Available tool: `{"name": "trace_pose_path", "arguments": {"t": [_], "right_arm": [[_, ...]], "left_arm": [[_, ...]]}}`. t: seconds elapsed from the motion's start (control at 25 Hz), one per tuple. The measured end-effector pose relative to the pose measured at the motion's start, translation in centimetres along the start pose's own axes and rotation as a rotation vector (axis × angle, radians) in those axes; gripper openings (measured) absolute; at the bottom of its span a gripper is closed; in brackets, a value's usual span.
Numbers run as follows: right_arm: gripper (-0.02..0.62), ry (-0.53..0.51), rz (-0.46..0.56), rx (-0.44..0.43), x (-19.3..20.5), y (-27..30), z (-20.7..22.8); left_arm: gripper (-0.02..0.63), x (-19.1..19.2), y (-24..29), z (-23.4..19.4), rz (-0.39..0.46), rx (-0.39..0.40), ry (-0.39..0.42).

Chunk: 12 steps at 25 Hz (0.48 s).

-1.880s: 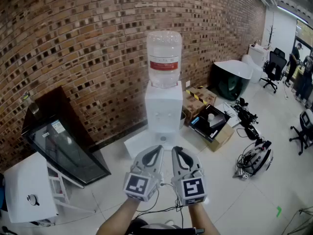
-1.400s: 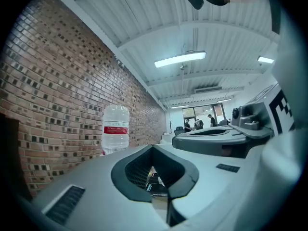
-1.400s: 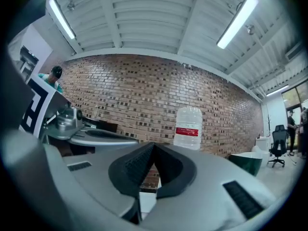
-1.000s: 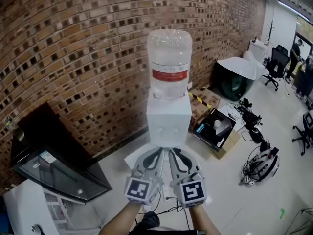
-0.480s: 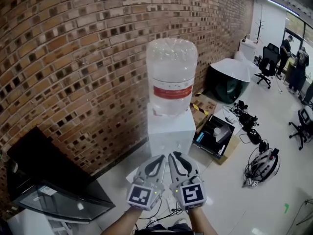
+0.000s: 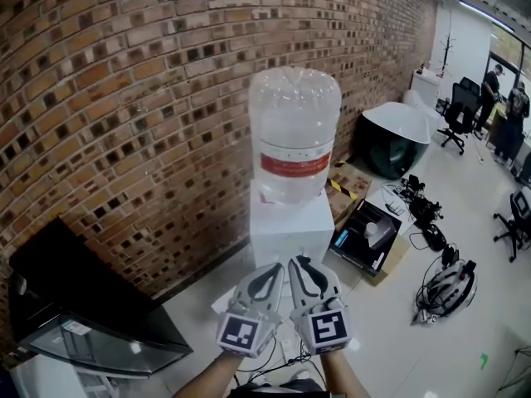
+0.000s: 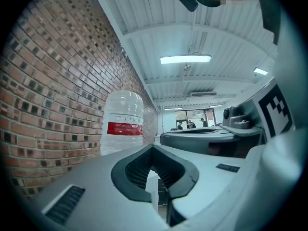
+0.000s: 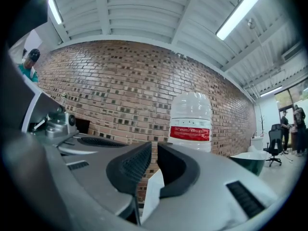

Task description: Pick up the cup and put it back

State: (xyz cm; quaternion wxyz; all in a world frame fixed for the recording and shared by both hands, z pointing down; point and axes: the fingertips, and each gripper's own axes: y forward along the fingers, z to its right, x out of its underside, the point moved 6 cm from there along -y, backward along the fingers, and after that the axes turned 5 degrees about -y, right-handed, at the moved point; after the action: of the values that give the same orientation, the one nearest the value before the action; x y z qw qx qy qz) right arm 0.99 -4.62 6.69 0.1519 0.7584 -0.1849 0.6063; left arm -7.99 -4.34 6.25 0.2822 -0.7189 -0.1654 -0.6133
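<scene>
Brick wall [image 6: 124, 89]: running along the left and far side of the room.
Floor [image 6: 415, 347]: spreading pale and tiled to the right.
Dark cabinet [image 6: 66, 305]: lying at the near left, close to the wall.
Tub [image 6: 390, 135]: sitting at the far right by the wall, showing a white rim and a dark inside.
Water dispenser [image 6: 289, 226]: standing against the wall, straight ahead of both grippers.
Bottle [image 6: 294, 131]: sitting upside down on the dispenser, wearing a red band.
Open box [image 6: 365, 237]: lying on the floor just right of the dispenser.
Left gripper [image 7: 153, 150]: pointing at the dispenser, fingertips meeting, holding nothing.
Right gripper [image 8: 154, 148]: riding just beside the left one, fingers standing a sliver apart, nothing between them.
Cup: not showing clearly in any view; I cannot tell where it is.
</scene>
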Motion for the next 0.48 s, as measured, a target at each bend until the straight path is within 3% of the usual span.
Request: {"name": "trace_pose_path", "arguments": {"t": [0.24,0.48], "right_arm": [[0.044,-0.004,-0.027,-0.02,3.0,1.0,1.8],[0.044,0.018,-0.065,-0.039,10.3,3.1,3.0]], "left_arm": [[-0.008,2.7,1.6,-0.6,-0.011,-0.052,-0.025],[-0.008,9.2,3.3,-2.1,-0.022,-0.082,-0.042]]}}
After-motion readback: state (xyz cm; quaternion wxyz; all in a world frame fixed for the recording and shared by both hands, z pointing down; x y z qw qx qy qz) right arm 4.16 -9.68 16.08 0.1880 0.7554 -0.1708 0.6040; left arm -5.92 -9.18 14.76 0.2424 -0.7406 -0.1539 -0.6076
